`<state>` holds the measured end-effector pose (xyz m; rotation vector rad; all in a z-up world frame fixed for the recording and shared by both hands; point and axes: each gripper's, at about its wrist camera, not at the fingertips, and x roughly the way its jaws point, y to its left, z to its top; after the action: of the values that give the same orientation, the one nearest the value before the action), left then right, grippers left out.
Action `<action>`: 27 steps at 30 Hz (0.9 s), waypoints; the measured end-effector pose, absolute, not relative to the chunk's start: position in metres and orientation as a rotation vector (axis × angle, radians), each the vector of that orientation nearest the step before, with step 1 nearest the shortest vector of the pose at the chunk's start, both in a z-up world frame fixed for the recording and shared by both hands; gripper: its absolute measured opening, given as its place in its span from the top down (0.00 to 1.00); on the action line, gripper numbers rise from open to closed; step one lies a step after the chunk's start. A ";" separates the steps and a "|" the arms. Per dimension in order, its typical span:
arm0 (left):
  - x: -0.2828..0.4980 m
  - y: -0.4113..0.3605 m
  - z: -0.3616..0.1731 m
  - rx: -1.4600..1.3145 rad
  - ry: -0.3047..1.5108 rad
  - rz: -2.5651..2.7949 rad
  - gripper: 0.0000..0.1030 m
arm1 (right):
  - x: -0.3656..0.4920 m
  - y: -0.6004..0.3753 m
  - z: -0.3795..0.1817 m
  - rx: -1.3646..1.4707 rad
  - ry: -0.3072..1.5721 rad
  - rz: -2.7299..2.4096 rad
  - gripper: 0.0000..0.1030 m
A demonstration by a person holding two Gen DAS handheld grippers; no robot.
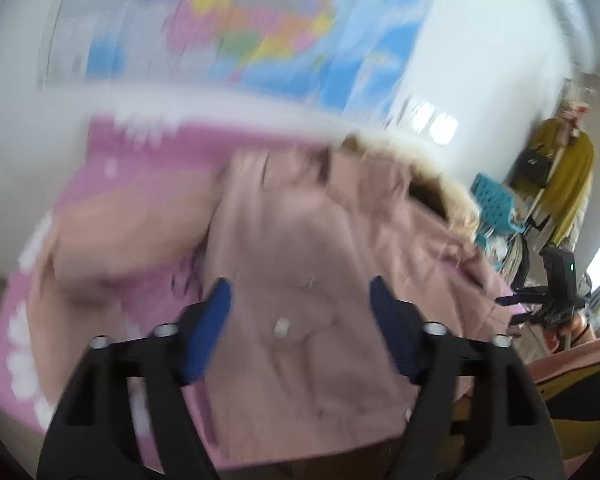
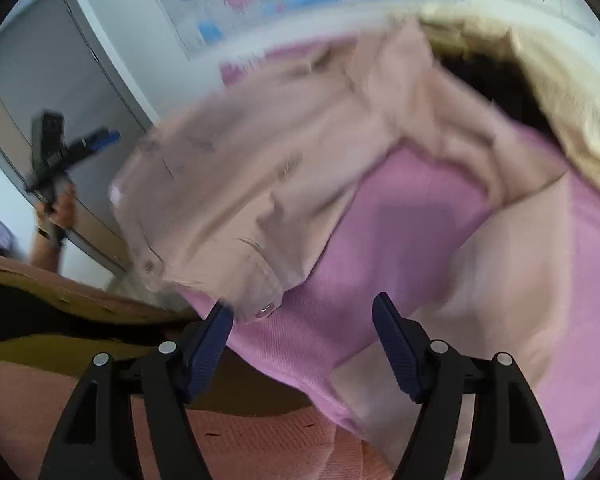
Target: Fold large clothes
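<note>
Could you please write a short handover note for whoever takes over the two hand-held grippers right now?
Left hand-held gripper: open, nothing between the pads, above the coat.
Right hand-held gripper: open, empty, at the coat's near edge by a snap button.
Things: the pink coat lies rumpled on the pink sheet, fur-trimmed hood toward the wall map, one sleeve spread to the side.
Done: one front panel seems laid over the body; the pictures are blurred.
Left: probably bring in the sleeves, fold the body, smooth it flat.
</note>
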<state>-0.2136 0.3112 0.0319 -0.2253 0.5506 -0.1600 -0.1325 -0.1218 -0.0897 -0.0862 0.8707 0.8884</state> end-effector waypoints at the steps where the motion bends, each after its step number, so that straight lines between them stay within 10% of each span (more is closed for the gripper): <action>1: -0.210 0.304 0.035 -0.209 0.550 -0.177 0.28 | -0.127 -0.128 -0.082 -0.059 0.839 0.865 0.29; 11: -0.137 0.170 0.005 -0.060 0.714 -0.509 0.29 | -0.018 -0.048 -0.094 -0.449 0.673 0.535 0.38; 13: -0.130 0.153 0.000 -0.056 0.721 -0.550 0.29 | 0.007 -0.029 -0.104 -0.547 0.716 0.516 0.62; 14: -0.126 0.143 -0.002 -0.055 0.726 -0.574 0.29 | 0.012 -0.027 -0.108 -0.572 0.733 0.507 0.95; 15: -0.123 0.137 -0.004 -0.052 0.729 -0.583 0.29 | 0.027 -0.031 -0.105 -0.547 0.757 0.505 0.98; 27: -0.094 0.085 -0.047 -0.008 0.857 -0.673 0.24 | 0.101 -0.089 -0.092 -0.276 0.764 0.318 0.98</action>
<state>-0.0938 0.0850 -0.0469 -0.0085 0.8571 -0.6732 0.1015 -0.0891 -0.0916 -0.2763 0.7638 0.3178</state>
